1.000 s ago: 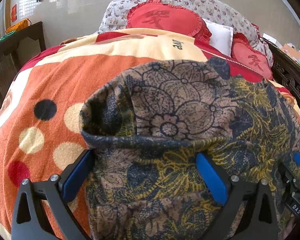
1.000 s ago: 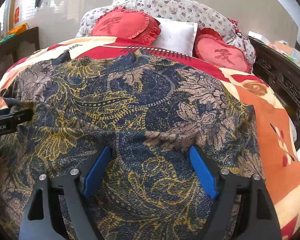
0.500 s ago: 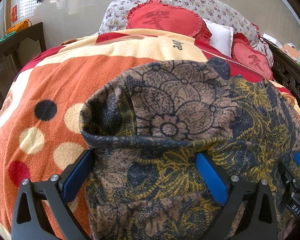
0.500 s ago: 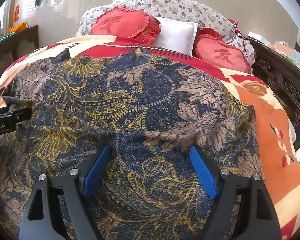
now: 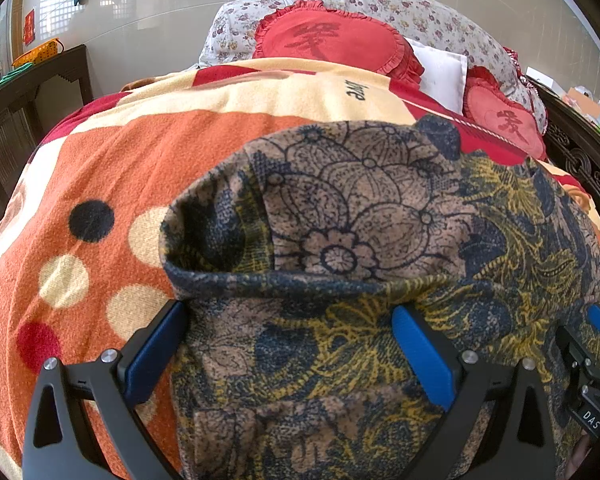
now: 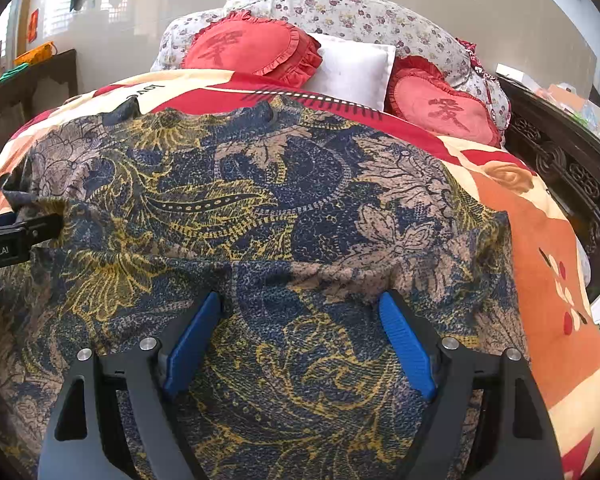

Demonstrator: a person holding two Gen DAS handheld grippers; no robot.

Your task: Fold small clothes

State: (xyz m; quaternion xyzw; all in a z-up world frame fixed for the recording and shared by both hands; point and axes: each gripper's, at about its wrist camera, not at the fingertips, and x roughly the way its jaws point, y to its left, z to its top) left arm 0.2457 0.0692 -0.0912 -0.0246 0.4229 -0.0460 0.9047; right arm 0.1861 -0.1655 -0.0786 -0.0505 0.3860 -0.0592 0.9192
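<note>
Bed blanket (image 6: pixel 540 240) carries patterned garment (image 6: pixel 260 208); beyond garment, red heart cushions (image 6: pixel 252 50), white pillow (image 6: pixel 352 68).

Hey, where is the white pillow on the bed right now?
The white pillow sits at the head of the bed, wedged between the two red heart cushions, just beyond the far edge of the patterned garment in the right wrist view.
</note>
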